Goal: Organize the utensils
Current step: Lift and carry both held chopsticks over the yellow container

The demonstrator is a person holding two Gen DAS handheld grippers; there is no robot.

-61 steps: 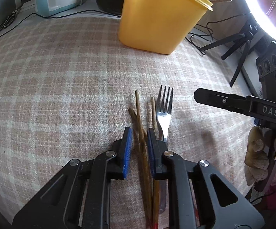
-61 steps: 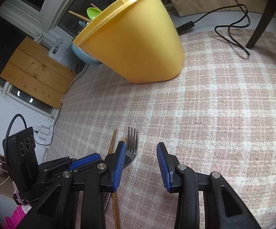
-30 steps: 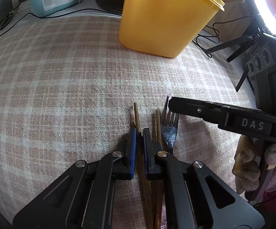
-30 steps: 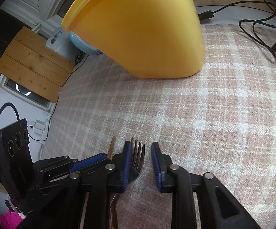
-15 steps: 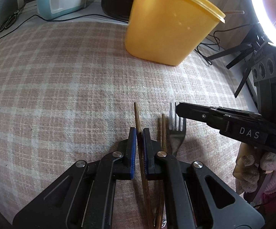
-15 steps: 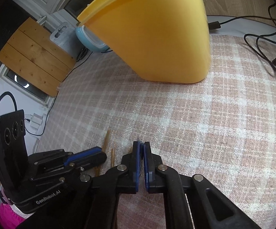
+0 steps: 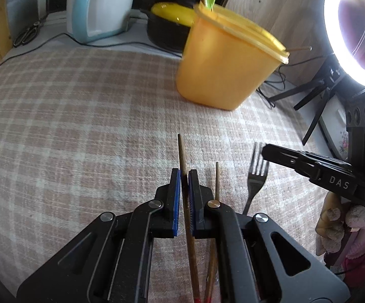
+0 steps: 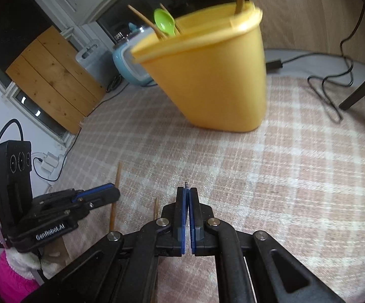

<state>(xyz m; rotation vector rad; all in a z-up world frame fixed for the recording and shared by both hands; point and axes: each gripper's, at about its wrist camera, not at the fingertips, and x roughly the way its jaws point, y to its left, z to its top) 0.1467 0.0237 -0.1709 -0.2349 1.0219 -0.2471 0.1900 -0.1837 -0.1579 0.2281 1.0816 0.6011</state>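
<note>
While a thin brown wooden chopstick [image 7: 181, 156] is being clamped by the left gripper [image 7: 184, 176], a dark metal fork [image 7: 257, 176] is being pinched by the right gripper [image 8: 187, 192] above the checked cloth [image 7: 81, 126], near the yellow plastic tub [image 8: 212, 75].

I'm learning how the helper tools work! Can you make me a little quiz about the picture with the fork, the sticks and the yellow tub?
1. True or false: the left tool is shut on a chopstick.
2. What does the right tool hold: A) a green spoon, B) a fork, C) scissors?
3. Fill in: the green spoon stands inside the yellow ____.

Key
1. True. Its blue pads pinch the chopstick, and a second chopstick lies free beside it.
2. B. The fork's tines poke out past the closed pads.
3. Tub. More chopsticks lean in it too.
</note>
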